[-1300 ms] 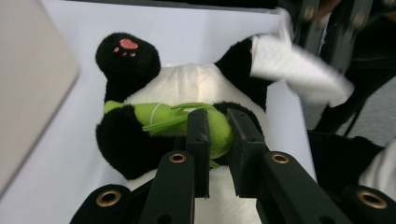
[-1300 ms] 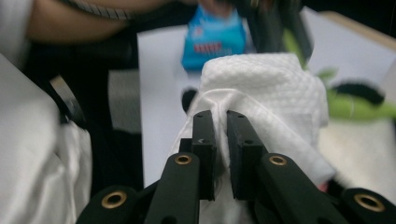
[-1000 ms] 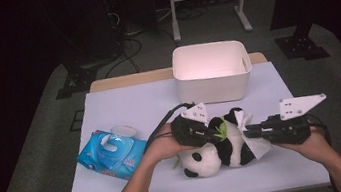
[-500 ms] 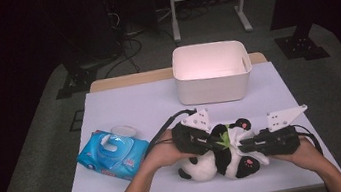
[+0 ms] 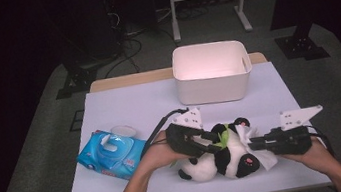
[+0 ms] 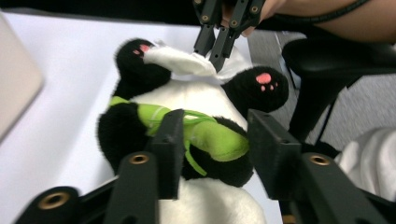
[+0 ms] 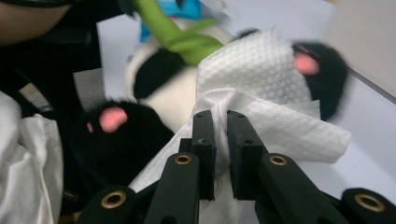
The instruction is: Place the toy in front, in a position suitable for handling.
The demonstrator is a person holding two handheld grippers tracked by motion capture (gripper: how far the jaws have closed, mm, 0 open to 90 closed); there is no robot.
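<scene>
A black-and-white plush panda [image 5: 207, 165] holding a green bamboo sprig lies on its back at the table's front. My left gripper [image 5: 217, 145] reaches over it from the left. Its jaws have just been opening and now stand open [image 6: 217, 135] on either side of the panda's [image 6: 187, 95] arm and bamboo, the right pad clear of the fur. My right gripper [image 5: 256, 145] comes in from the right, shut [image 7: 219, 126] on a white wipe [image 7: 280, 116] that rests against the panda's [image 7: 159, 88] belly between its feet. In the left gripper view the right gripper [image 6: 212, 49] pinches the wipe [image 6: 180, 60].
A white bin [image 5: 210, 72] stands at the back of the white-covered table [image 5: 124, 107]. A blue pack of wipes [image 5: 111, 152] lies at the front left beside my left hand. Dark floor, cables and stands surround the table.
The right gripper has come down and a little left with the wipe, onto the panda. The panda has settled lower on the table. The left jaws have parted from the panda's arm.
</scene>
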